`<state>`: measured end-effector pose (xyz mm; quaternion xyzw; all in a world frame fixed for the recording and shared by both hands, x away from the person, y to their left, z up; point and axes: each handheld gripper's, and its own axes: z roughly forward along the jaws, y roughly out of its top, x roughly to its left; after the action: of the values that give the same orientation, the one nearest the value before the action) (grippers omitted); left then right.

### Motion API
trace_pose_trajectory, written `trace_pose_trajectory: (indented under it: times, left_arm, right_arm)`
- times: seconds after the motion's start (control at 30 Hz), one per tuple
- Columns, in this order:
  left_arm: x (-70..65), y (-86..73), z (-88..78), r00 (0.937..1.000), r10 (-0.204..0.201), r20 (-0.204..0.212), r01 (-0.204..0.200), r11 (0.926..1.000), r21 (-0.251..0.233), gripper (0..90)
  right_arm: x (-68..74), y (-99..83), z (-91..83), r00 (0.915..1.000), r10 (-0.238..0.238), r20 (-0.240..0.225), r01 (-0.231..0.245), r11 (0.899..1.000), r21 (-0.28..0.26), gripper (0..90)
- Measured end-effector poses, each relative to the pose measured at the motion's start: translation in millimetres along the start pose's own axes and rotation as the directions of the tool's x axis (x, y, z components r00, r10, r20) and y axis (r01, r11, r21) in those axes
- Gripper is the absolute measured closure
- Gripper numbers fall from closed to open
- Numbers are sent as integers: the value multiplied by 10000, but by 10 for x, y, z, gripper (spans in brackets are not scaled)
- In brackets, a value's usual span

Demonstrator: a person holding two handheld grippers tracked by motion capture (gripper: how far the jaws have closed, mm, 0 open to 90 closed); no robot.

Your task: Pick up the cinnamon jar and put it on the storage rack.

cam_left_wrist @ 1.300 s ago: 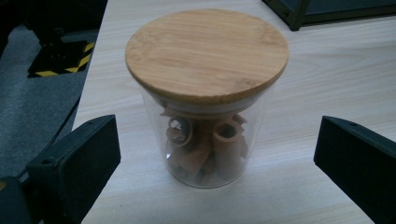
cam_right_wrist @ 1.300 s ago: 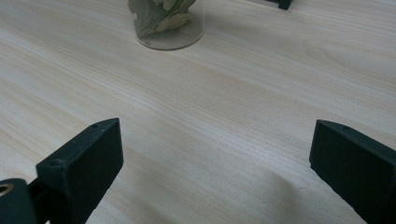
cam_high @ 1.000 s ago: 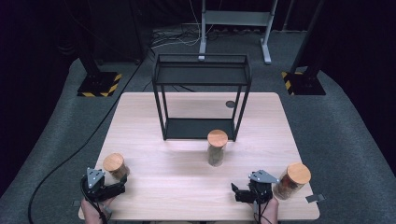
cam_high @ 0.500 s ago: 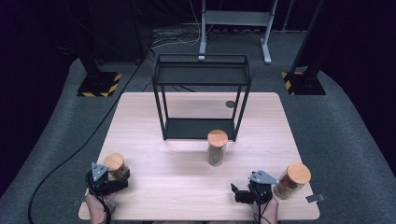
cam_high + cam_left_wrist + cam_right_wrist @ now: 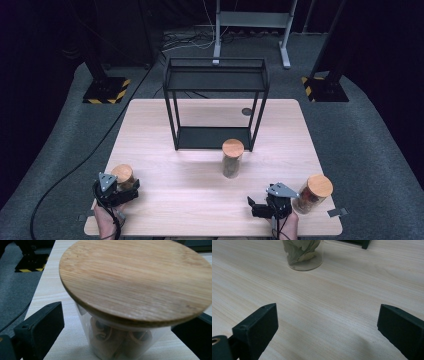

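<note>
**Jar with the bamboo lid sits between the left jaws, not yet gripped**

Jar [image 5: 120,340] of brownish curled pieces stands at the near left corner of the table [image 5: 200,200], its round bamboo lid [image 5: 135,280] looming large in the left gripper view. The left gripper [image 5: 122,192] has the glass between its two black jaws: one jaw stands off to the left of the glass with pale tabletop showing in the gap, and the other peeks out from under the lid's edge on the right. The jaws have just been closing a little, yet they stand wide, and on the left side the pad is clearly apart from the glass; whether the right pad touches I cannot tell, since the lid hides it.

Over at the near right, the right gripper [image 5: 255,209] rests low above the wood with its jaws spread wide and only bare tabletop between them. A second jar [image 5: 312,194] stands just beside it on the outer side. A third jar [image 5: 233,158], holding dried leaves, stands mid-table just in front of the black wire shelf [image 5: 216,107].
</note>
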<state>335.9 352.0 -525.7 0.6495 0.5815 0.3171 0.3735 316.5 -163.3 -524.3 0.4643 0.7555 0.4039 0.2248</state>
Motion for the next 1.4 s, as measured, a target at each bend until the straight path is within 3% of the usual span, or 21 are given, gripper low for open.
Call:
trace_pose_trajectory:
  times: [0.1,0.3,0.43,0.9,1.4]
  left_arm:
    - [6,-10,-20,10000,-33,63,34,10000,-60,130]
    - [-1,-24,-44,9999,59,160,-56,9998,-200,241]
    - [1,-21,-50,9999,103,57,-102,9998,-193,244]
    - [56,-17,-106,9996,34,266,-27,9997,-250,246]
    - [-69,75,-164,9970,494,600,-468,9979,-450,246]
  right_arm:
    - [-7,-2,-6,10000,50,-14,-50,10000,-69,27]
    - [-6,-5,-11,10000,13,-69,-14,9999,-135,27]
    - [-11,-4,-10,9999,50,-143,-51,9999,-106,26]
    - [-17,0,1,9996,57,-264,-57,10000,1,24]
    - [-22,-1,-2,9995,101,-288,-101,9999,-18,24]
